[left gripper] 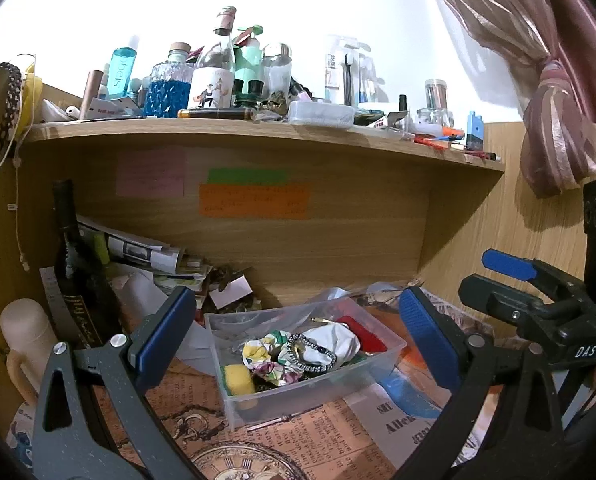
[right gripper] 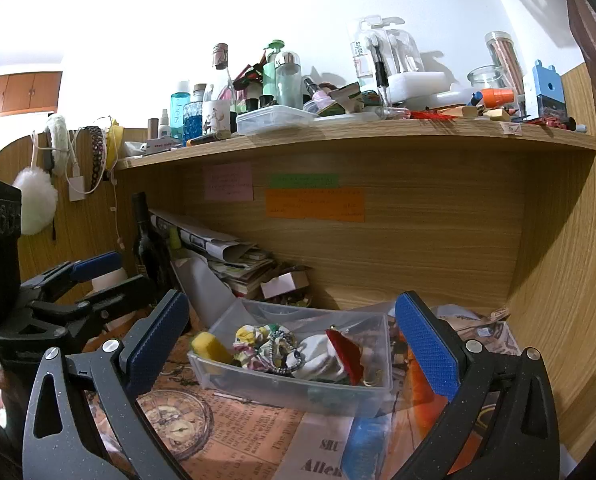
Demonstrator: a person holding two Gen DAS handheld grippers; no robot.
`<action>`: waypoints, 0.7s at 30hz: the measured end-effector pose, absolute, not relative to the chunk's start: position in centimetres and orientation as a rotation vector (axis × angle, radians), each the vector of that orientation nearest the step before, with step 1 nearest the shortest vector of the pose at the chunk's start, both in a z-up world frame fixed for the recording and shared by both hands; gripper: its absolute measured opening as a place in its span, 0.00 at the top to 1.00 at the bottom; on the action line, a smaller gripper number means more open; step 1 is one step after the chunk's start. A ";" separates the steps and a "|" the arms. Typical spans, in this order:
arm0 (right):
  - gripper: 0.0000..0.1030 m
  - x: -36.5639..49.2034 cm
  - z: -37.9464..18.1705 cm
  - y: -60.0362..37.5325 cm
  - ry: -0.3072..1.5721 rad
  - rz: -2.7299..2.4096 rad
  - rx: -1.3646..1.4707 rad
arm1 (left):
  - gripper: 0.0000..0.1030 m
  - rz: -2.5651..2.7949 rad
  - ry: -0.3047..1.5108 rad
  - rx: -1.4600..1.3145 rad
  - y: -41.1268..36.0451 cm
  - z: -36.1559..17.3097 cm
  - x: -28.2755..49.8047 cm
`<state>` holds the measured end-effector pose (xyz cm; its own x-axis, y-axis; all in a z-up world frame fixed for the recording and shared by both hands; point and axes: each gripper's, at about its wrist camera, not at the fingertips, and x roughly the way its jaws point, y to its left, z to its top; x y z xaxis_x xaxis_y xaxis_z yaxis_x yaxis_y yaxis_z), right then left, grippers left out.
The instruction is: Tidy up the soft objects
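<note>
The clear plastic box (left gripper: 314, 384) sits on the counter (left gripper: 322, 432), on top of old-looking newspaper sheets. It already holds most of the soft things, so the job looks nearly done. In the box lie a white cloth bundle (left gripper: 336, 342), a crumpled flowery cloth (left gripper: 263, 354), a yellow sponge (left gripper: 237, 380) in the near left corner, and a red piece (left gripper: 368, 334) at the far right. A beaded band (left gripper: 312, 354) lies on top of the cloths.

Both tongs are spread wide and hold nothing. The left tongs (left gripper: 298, 344) hang just in front of the box. The right tongs (right gripper: 291, 344) hang there too.

Behind the box, to the left, are a dark bottle (left gripper: 71, 264) and a messy pile of papers (left gripper: 157, 260) that crowd the corner. Above the box, a shelf (left gripper: 257, 136) is packed with bottles and jars. I cannot tell if any soft thing still waits outside the box.
</note>
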<state>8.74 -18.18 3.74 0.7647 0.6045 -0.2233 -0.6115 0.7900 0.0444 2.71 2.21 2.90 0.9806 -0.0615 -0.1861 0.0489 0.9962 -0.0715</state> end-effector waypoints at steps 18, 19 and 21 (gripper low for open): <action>0.00 9.4 3.3 -18.6 0.249 0.672 -0.017 | 0.00 -0.044 0.224 -0.044 1.6 2.5 3.5; 0.00 9.3 3.3 -18.7 0.248 0.673 -0.018 | 0.00 -0.045 0.225 -0.045 1.6 2.5 3.5; 0.00 9.4 3.2 -18.6 0.248 0.670 -0.018 | 0.00 -0.045 0.228 -0.044 1.6 2.4 3.6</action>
